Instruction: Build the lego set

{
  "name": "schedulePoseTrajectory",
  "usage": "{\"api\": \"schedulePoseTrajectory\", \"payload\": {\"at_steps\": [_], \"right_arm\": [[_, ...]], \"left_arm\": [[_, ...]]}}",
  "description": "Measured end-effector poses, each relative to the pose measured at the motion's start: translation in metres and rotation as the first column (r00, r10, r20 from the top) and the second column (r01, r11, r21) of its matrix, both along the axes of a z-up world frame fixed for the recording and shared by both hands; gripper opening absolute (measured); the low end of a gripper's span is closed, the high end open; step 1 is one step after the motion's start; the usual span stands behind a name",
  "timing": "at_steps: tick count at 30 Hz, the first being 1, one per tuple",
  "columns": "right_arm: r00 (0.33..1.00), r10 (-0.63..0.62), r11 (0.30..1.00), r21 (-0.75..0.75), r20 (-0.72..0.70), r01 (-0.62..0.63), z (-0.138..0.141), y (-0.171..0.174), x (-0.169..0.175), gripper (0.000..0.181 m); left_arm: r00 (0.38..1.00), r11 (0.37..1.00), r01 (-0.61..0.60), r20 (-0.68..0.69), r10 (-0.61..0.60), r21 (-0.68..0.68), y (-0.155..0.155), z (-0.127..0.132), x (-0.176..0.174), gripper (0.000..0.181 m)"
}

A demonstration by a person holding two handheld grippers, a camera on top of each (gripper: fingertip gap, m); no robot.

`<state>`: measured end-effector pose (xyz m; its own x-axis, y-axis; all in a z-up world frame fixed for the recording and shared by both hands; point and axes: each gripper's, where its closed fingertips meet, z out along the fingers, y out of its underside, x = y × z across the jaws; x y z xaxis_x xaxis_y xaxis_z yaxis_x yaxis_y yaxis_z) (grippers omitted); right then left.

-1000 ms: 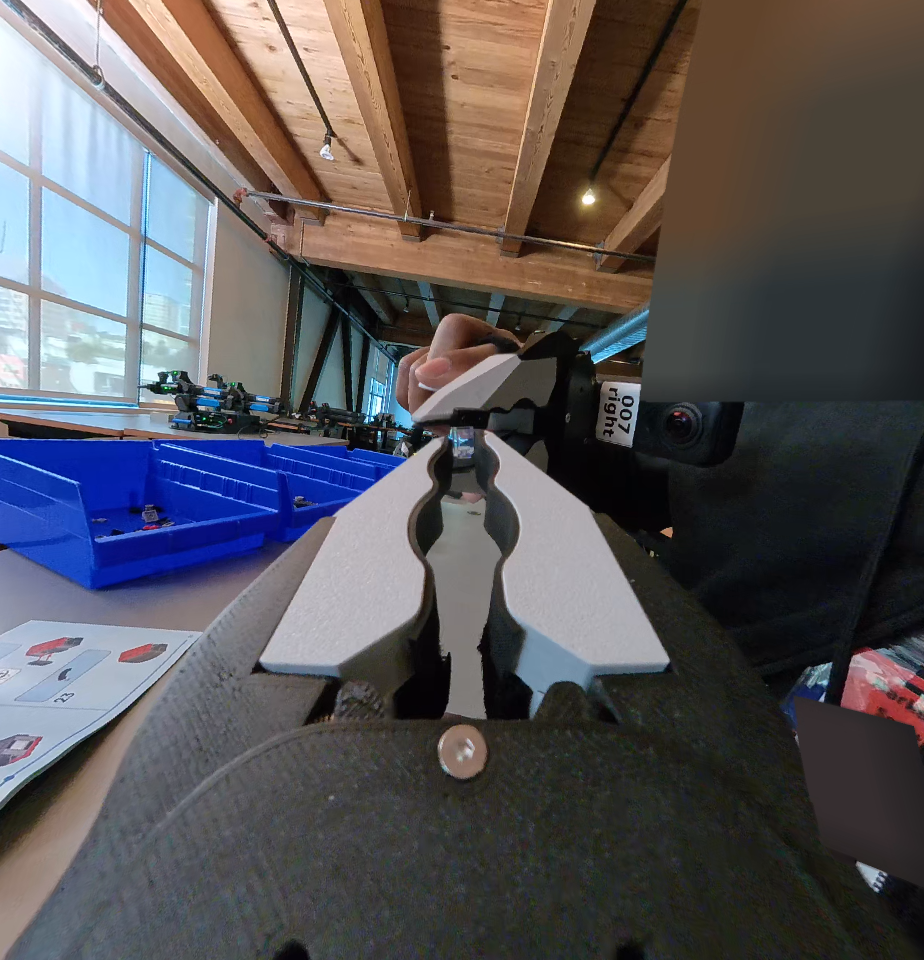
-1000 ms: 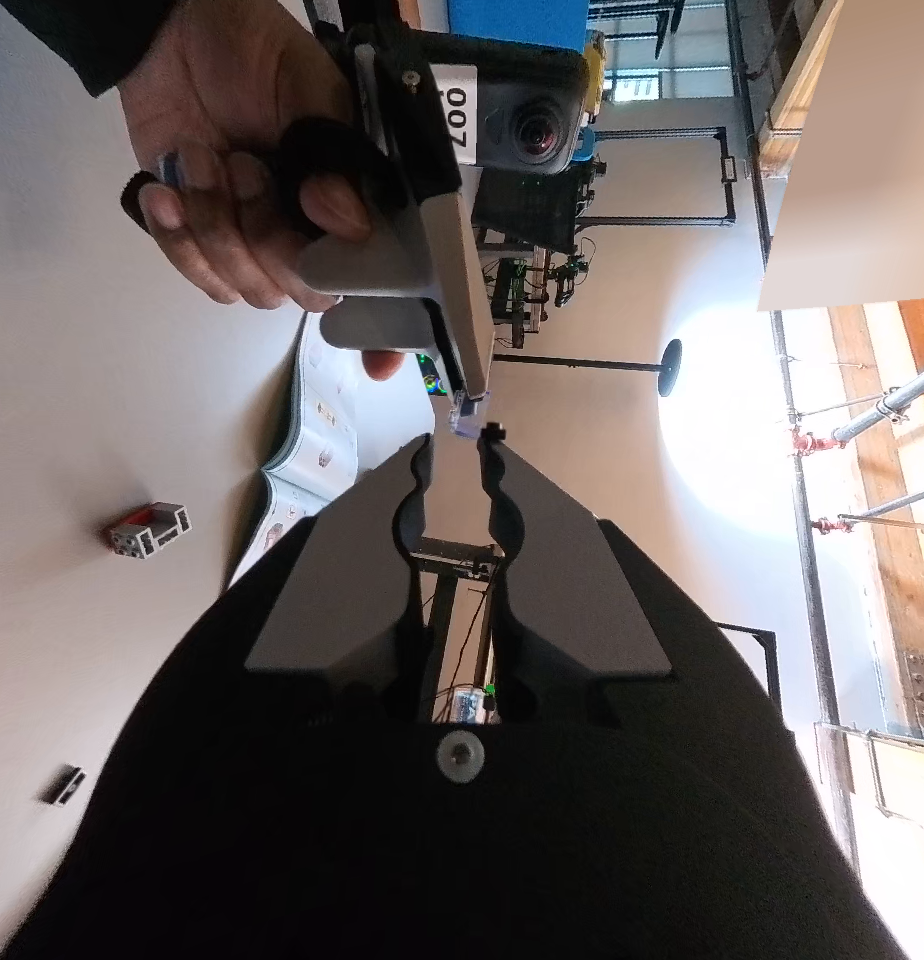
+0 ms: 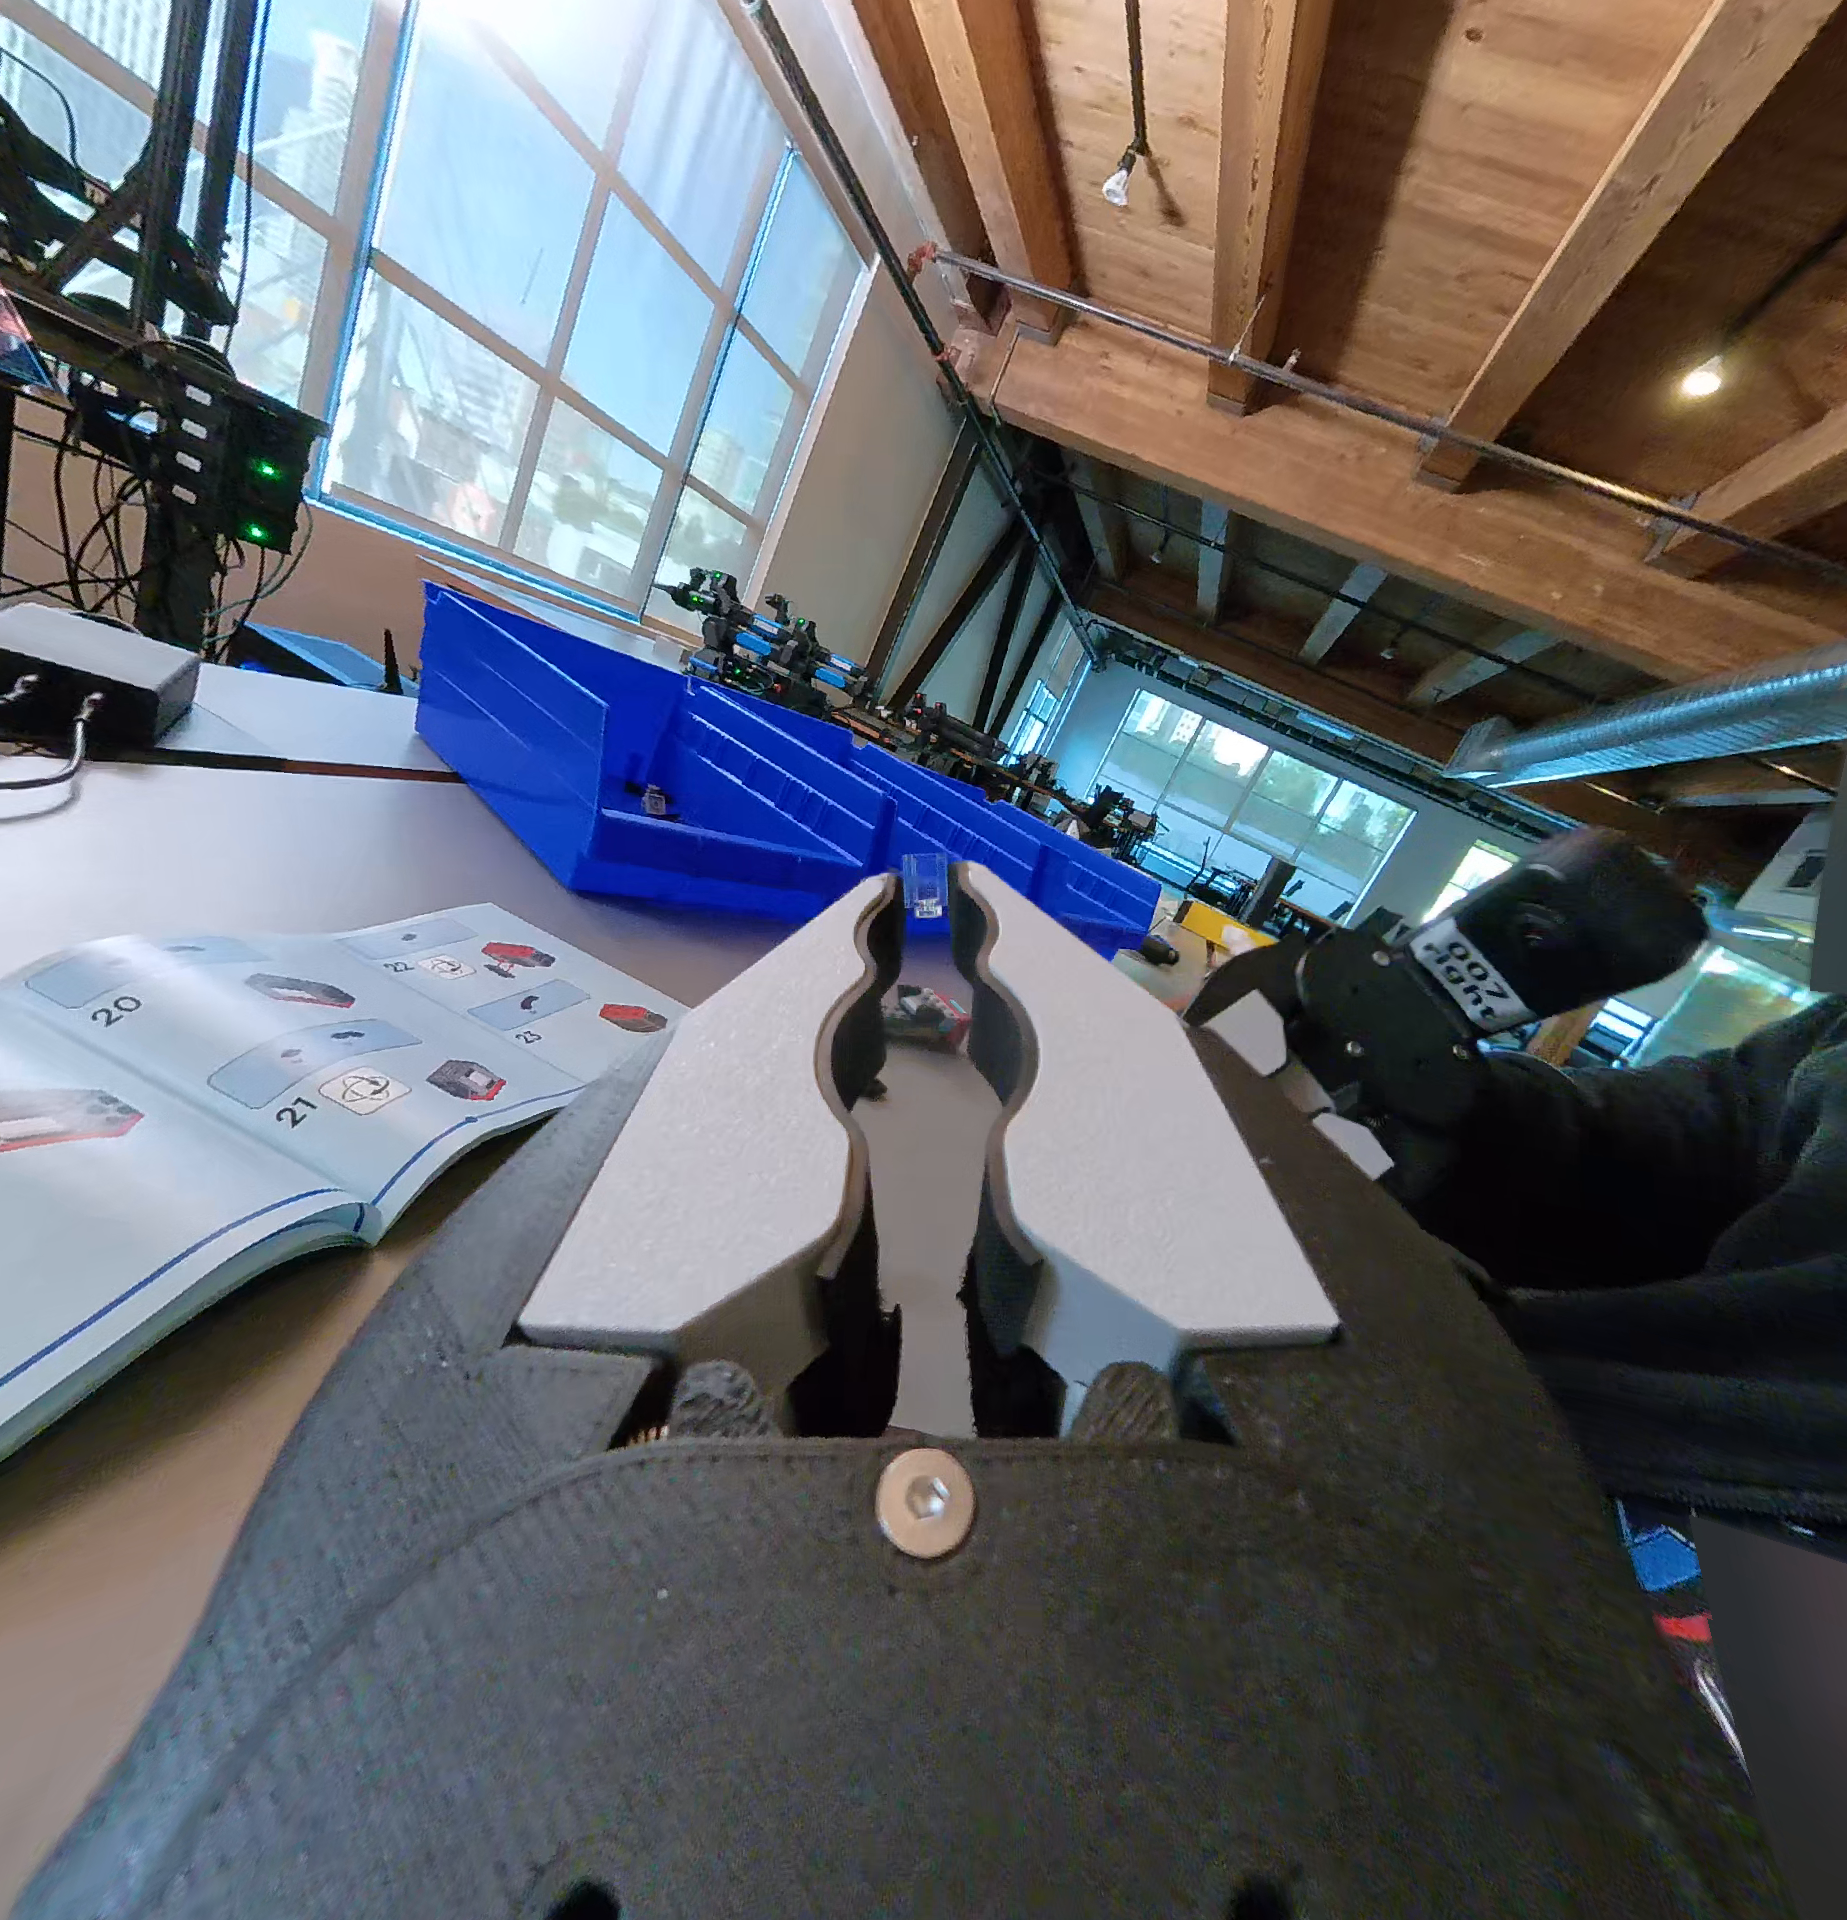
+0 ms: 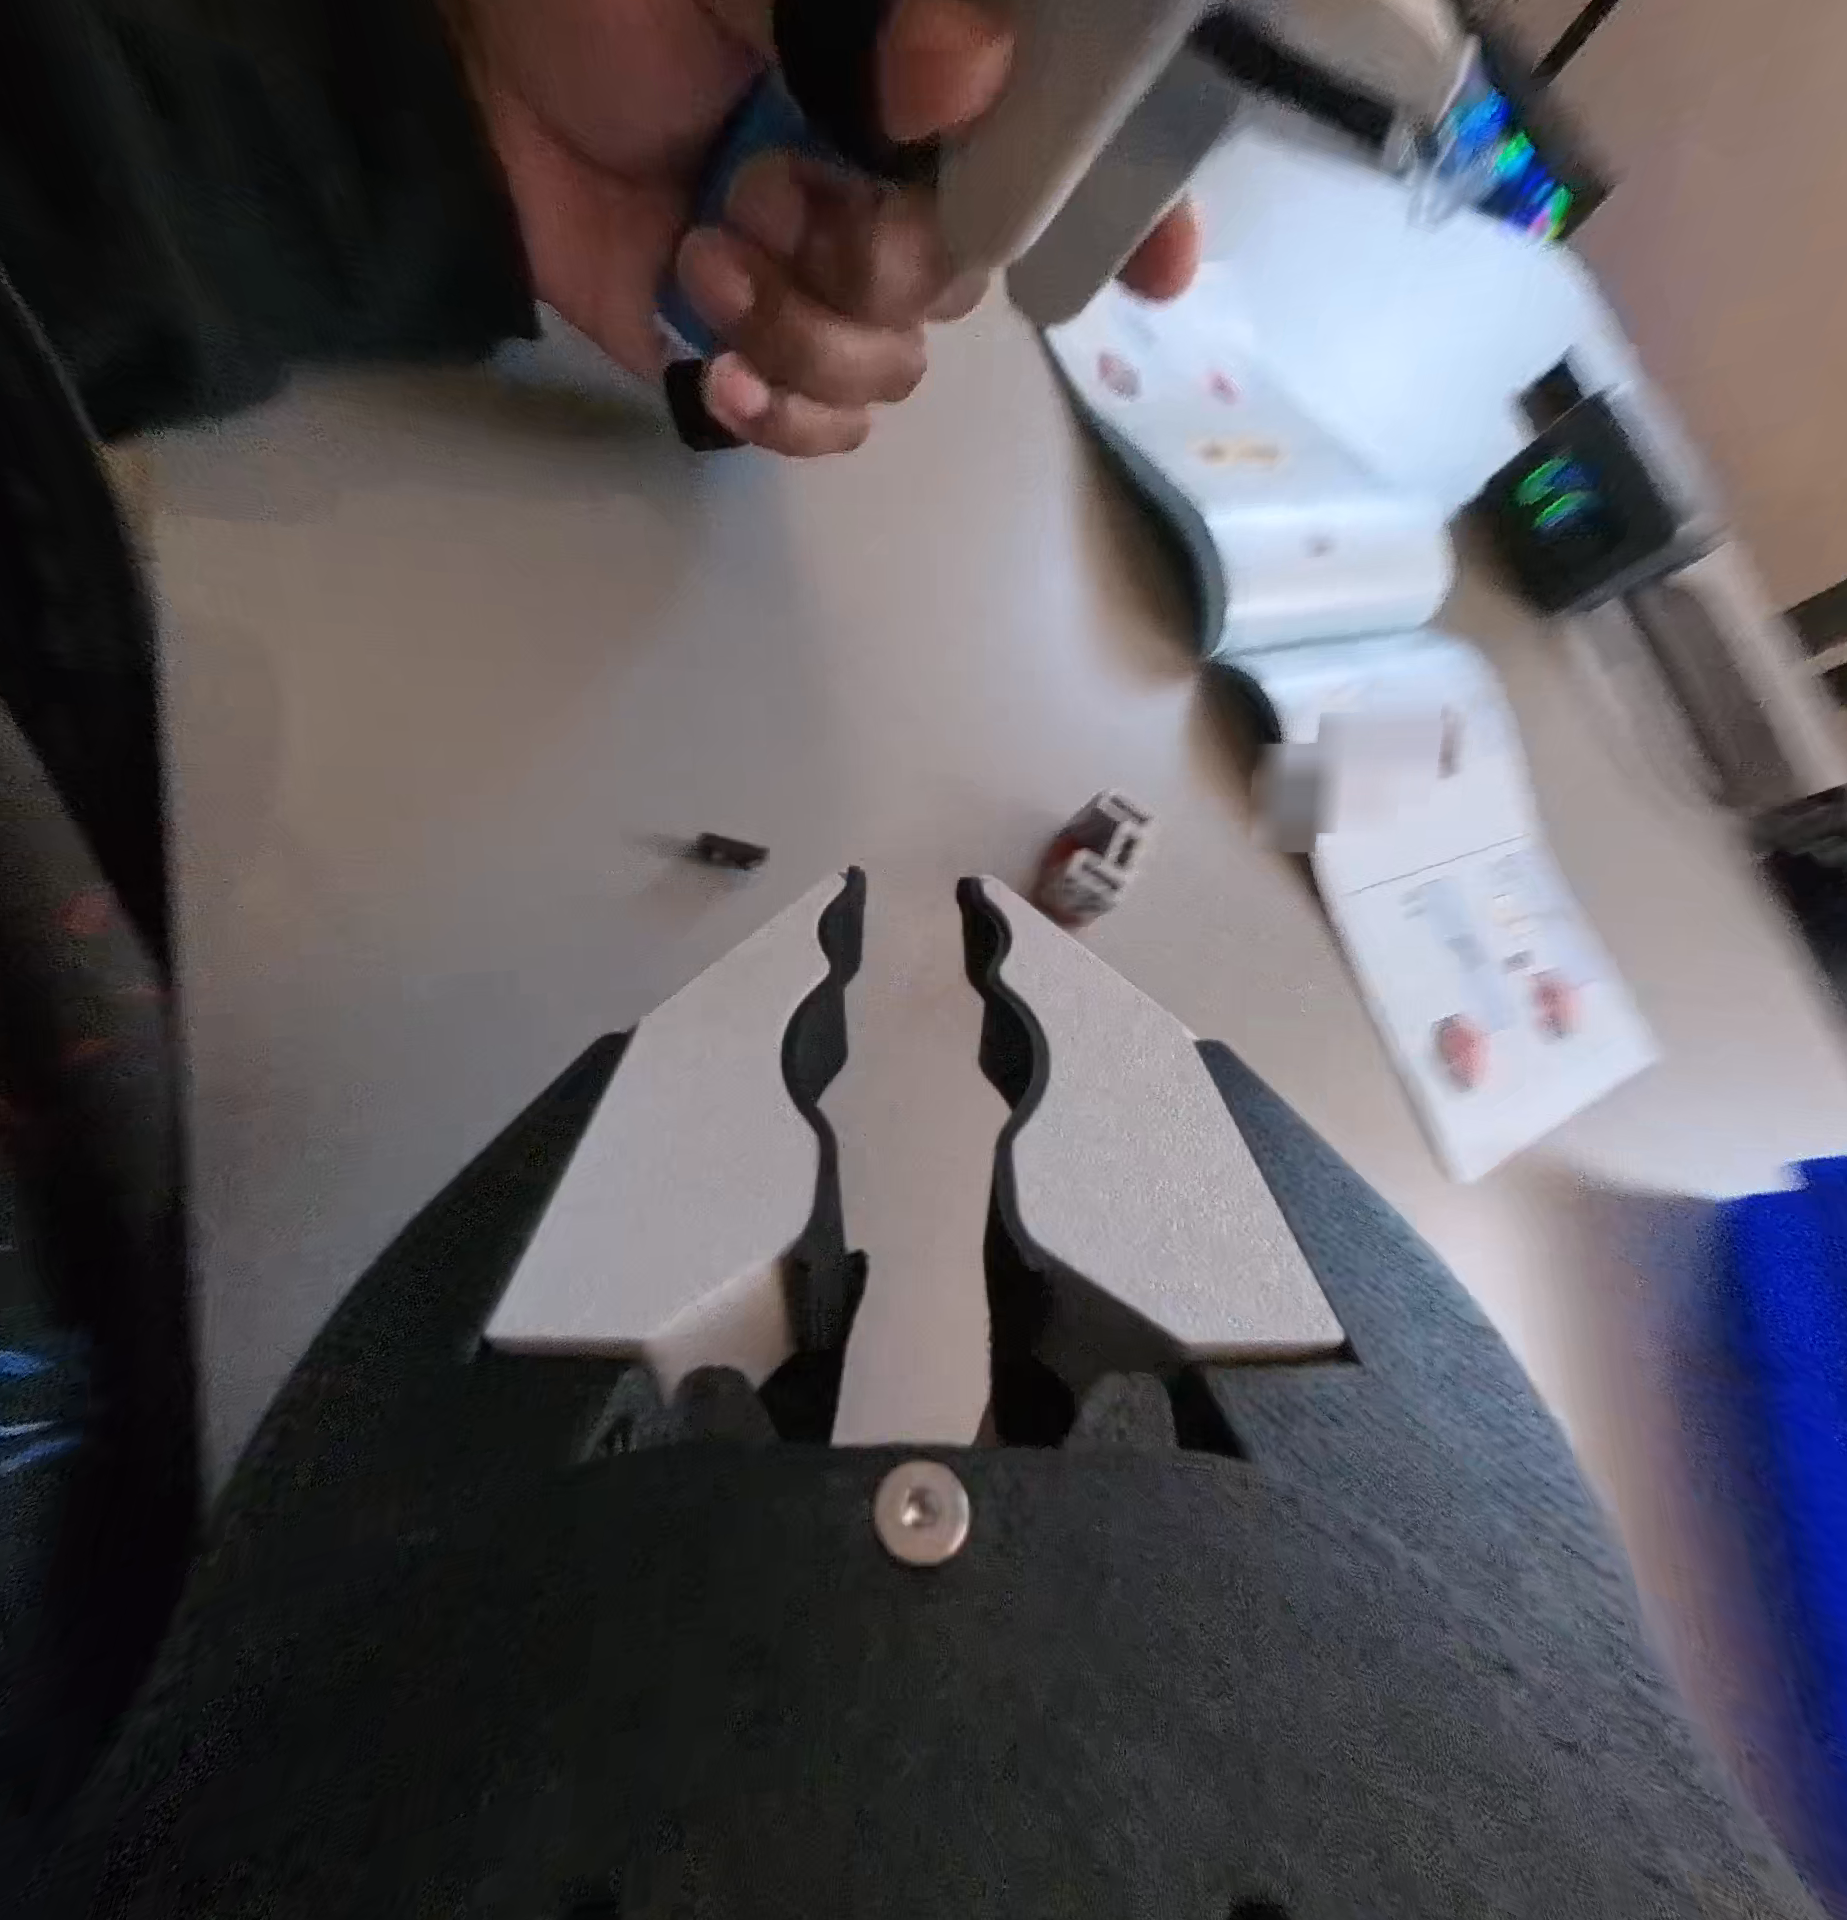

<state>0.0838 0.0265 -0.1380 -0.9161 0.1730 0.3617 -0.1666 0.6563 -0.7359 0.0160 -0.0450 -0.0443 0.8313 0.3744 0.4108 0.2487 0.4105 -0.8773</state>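
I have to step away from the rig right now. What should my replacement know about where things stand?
Left gripper: shut on a small clear piece, pinched at the fingertips, held above the table.
Right gripper: open and empty, pointing down at the table.
On the table: the partly built red, grey and black model just right of the right gripper's tips, a small black piece to their left, the open manual, and the blue bins behind.
Done: clear piece picked up.
Left: probably fit it onto the model, then carry on with the manual; the view is blurred, so check the model's pose first.
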Motion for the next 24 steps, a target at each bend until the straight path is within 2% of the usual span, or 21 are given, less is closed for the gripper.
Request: {"api": "schedulePoseTrajectory", "payload": {"at_steps": [2,7,12,21,24], "right_arm": [[0.995,-0.007,1.000,0.003,0.097,0.007,-0.012,0.000,0.010,0.020],[0.982,-0.024,0.997,0.077,0.189,0.010,-0.035,-0.006,0.022,0.025],[0.985,-0.057,0.990,0.137,0.165,0.035,-0.045,-0.013,0.022,0.026],[0.993,-0.096,0.986,0.142,0.070,0.085,-0.043,-0.022,0.009,0.026],[0.991,-0.076,0.988,0.143,0.108,0.060,-0.043,-0.022,0.012,0.027]], "left_arm": [[1.000,1.000,0.003,0.000,-0.003,-0.001,0.000,0.001,0.001,0.008],[1.000,1.000,0.026,-0.007,-0.026,0.001,0.002,0.004,0.008,0.008],[0.999,1.000,0.032,-0.019,-0.032,0.001,0.003,0.007,0.012,0.008],[0.999,0.999,0.036,-0.035,-0.036,0.002,0.002,0.012,0.017,0.008],[0.998,0.999,0.047,-0.043,-0.046,0.006,0.002,0.014,0.020,0.008]]}}
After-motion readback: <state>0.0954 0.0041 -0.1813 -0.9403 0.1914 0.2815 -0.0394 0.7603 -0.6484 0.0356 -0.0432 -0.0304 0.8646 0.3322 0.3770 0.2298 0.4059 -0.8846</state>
